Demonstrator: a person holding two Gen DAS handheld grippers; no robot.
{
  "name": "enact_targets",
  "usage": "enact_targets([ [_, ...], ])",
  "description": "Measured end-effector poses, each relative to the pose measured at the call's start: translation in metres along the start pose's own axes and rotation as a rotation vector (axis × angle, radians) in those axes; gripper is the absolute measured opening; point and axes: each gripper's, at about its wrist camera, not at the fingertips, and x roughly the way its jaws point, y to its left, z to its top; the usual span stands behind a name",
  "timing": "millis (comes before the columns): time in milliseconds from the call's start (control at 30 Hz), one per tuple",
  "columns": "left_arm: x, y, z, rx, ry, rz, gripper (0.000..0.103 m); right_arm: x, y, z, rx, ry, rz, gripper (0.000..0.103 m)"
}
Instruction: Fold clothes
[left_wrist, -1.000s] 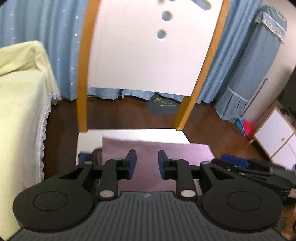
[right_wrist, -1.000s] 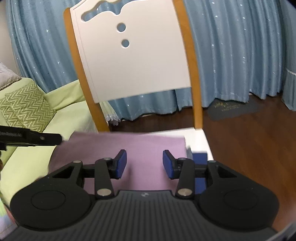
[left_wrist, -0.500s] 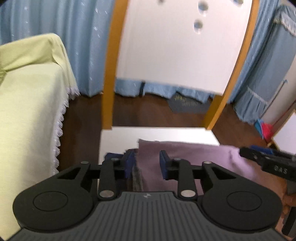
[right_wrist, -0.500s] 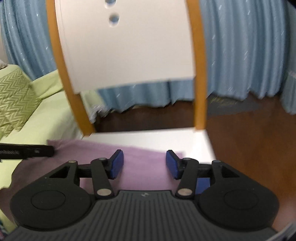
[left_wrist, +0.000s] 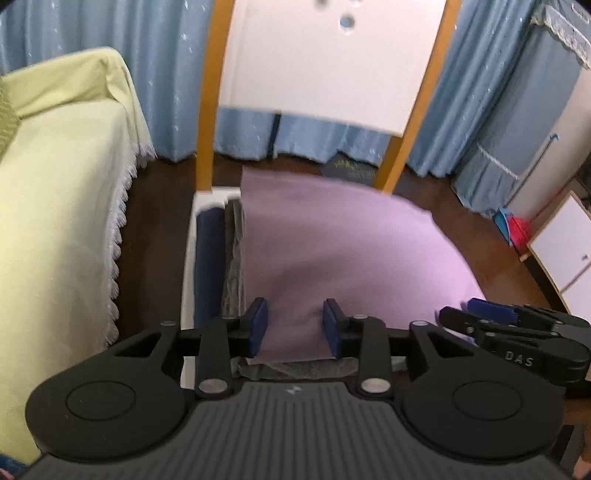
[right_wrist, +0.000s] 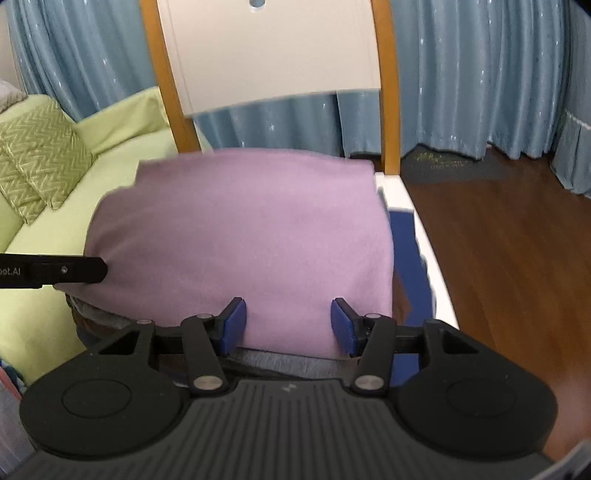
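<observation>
Left gripper (left_wrist: 294, 325): jaws spread over purple cloth's (left_wrist: 343, 251) near edge.
Right gripper (right_wrist: 287, 325): jaws spread wide, cloth between.
Left view only: navy garment (left_wrist: 209, 266) at 9 o'clock on white chair seat (left_wrist: 189, 280).
Right view only: green cushion (right_wrist: 33, 162), 10 o'clock.
Change: cloth now covers more of the seat.

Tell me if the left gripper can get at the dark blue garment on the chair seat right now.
Probably yes. The left gripper is open over the purple cloth, and the dark blue garment lies uncovered just left of it on the chair seat. Only a sideways shift seems needed.
</observation>
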Motion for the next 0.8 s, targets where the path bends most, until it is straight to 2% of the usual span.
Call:
enact_targets([
  [100, -0.004, -0.003, -0.004, -0.002, 0.020, 0.003, 0.046, -0.024, 0.004, 0.008, 0.006, -0.060, -0.001, 0.049],
  [133, 0.004, -0.001, -0.008, -0.013, 0.055, 0.027, 0.047, -0.025, 0.006, 0.007, 0.006, -0.052, -0.001, 0.052],
  [200, 0.013, 0.004, -0.012, -0.057, 0.102, 0.037, 0.049, -0.024, 0.011, 0.001, 0.001, -0.024, -0.004, 0.057],
  [267, 0.009, 0.006, -0.007, -0.086, 0.126, 0.031, 0.050, -0.006, 0.010, -0.008, 0.031, 0.069, -0.021, 0.056],
  [300, 0.006, 0.007, -0.004, -0.098, 0.135, 0.028, 0.053, -0.002, 0.010, -0.010, 0.042, 0.095, -0.028, 0.056],
  [333, -0.002, 0.005, -0.001, -0.088, 0.133, 0.038, 0.061, -0.007, 0.012, -0.009, 0.050, 0.092, -0.028, 0.056],
  [400, -0.018, 0.000, 0.001, -0.081, 0.129, 0.042, 0.069, -0.040, 0.017, -0.002, 0.065, 0.010, 0.001, 0.058],
  [467, -0.037, -0.005, -0.003, -0.090, 0.122, 0.027, 0.071, -0.059, 0.021, 0.000, 0.079, -0.017, 0.011, 0.064],
  [600, -0.074, -0.019, -0.022, -0.123, 0.143, 0.019, 0.084, -0.105, 0.027, -0.001, 0.132, -0.052, 0.041, 0.083],
  [633, -0.079, -0.023, -0.029, -0.122, 0.156, 0.036, 0.087, -0.115, 0.028, -0.003, 0.145, -0.056, 0.052, 0.084],
  [700, -0.090, -0.034, -0.044, -0.086, 0.159, 0.121, 0.087, -0.129, 0.029, -0.010, 0.162, -0.062, 0.074, 0.088],
  [800, -0.109, -0.059, -0.073, 0.028, 0.115, 0.273, 0.087, -0.145, 0.030, -0.025, 0.158, -0.067, 0.104, 0.092],
])
